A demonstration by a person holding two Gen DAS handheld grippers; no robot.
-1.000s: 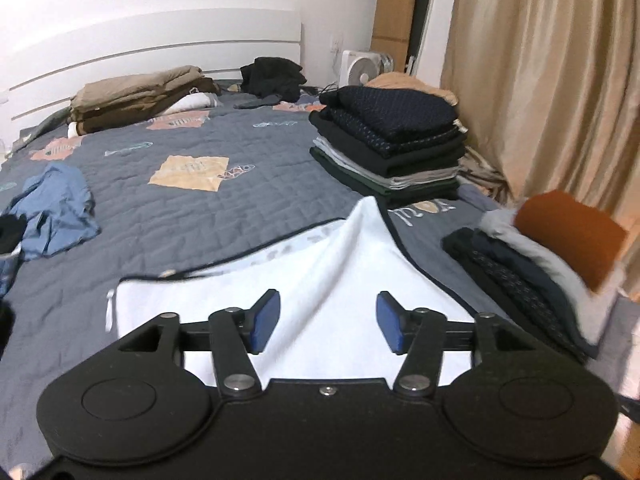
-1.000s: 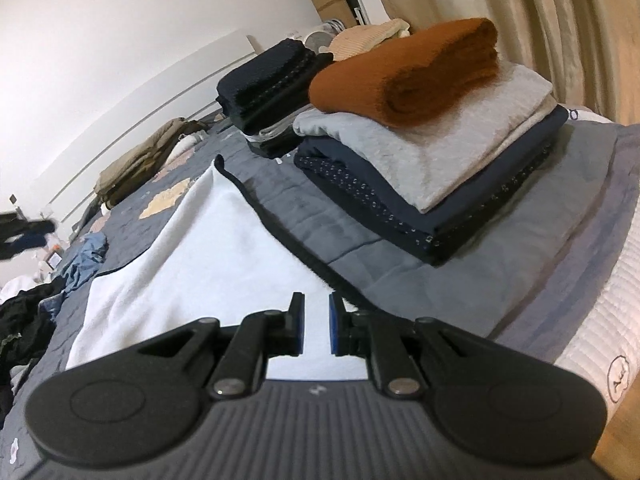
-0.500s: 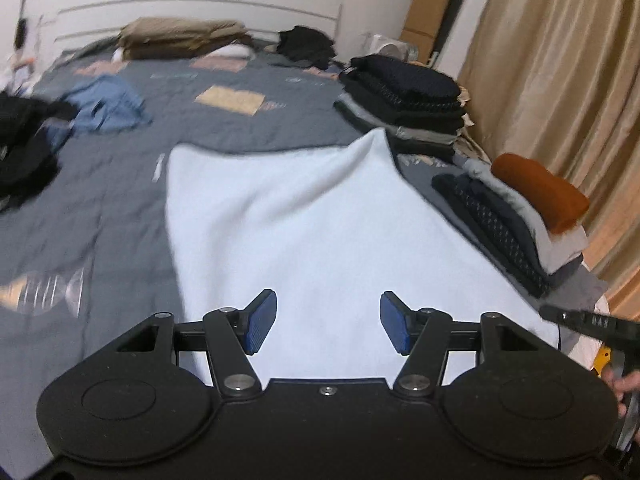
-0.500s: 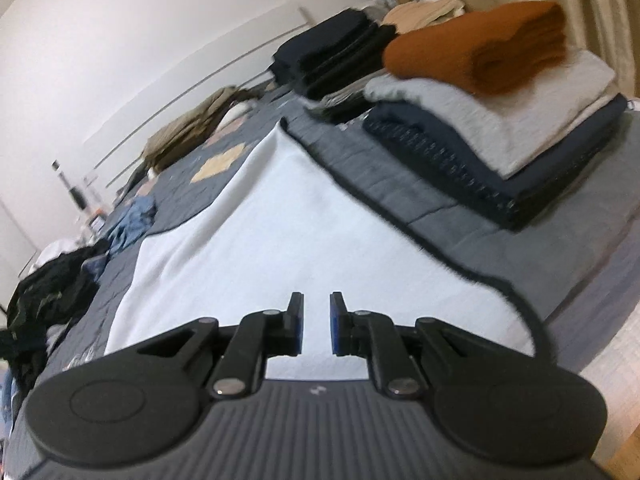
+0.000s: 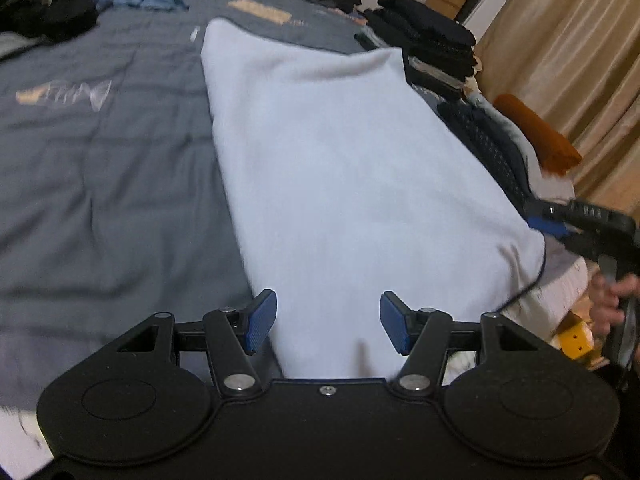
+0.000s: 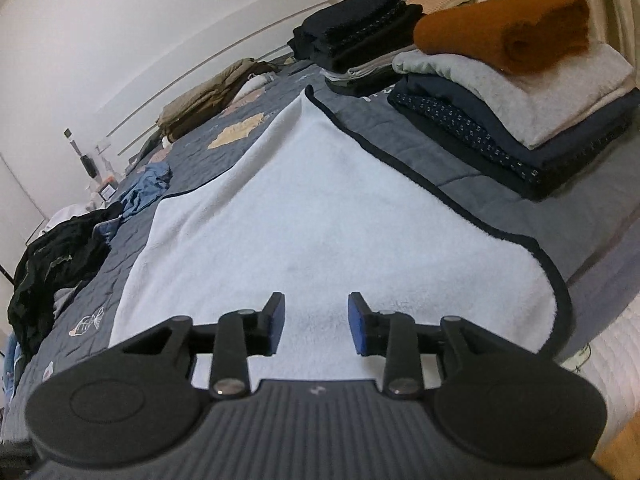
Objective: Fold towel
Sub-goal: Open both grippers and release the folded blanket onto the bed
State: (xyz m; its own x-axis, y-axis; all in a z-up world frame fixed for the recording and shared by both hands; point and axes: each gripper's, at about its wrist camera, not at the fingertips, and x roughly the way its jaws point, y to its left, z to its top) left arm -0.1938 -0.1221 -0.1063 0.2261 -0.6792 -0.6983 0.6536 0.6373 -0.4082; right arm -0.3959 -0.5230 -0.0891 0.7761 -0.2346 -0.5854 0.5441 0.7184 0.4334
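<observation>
A pale blue-white towel (image 5: 352, 168) with dark edging lies spread flat on the grey quilted bed (image 5: 100, 168), its near end reaching the bed's front edge. My left gripper (image 5: 327, 322) is open just above the towel's near left part, nothing between its blue pads. In the right wrist view the same towel (image 6: 320, 216) stretches away, and my right gripper (image 6: 316, 324) hovers open over its near edge. From the left wrist view, the right gripper (image 5: 560, 226) shows at the towel's near right corner, held by a hand (image 5: 612, 304).
Folded clothes stacks stand right of the towel: a dark stack (image 6: 360, 36) farther back, and a nearer pile topped by a rust-orange roll (image 6: 504, 36). Black clothing (image 6: 52, 264) and a blue garment (image 6: 148, 192) lie to the left. Beige curtains (image 5: 568, 52) hang at right.
Both grippers pulled back toward the bed's front edge, showing more of the towel. The right gripper's jaws went from nearly shut to open. The left stayed open.
</observation>
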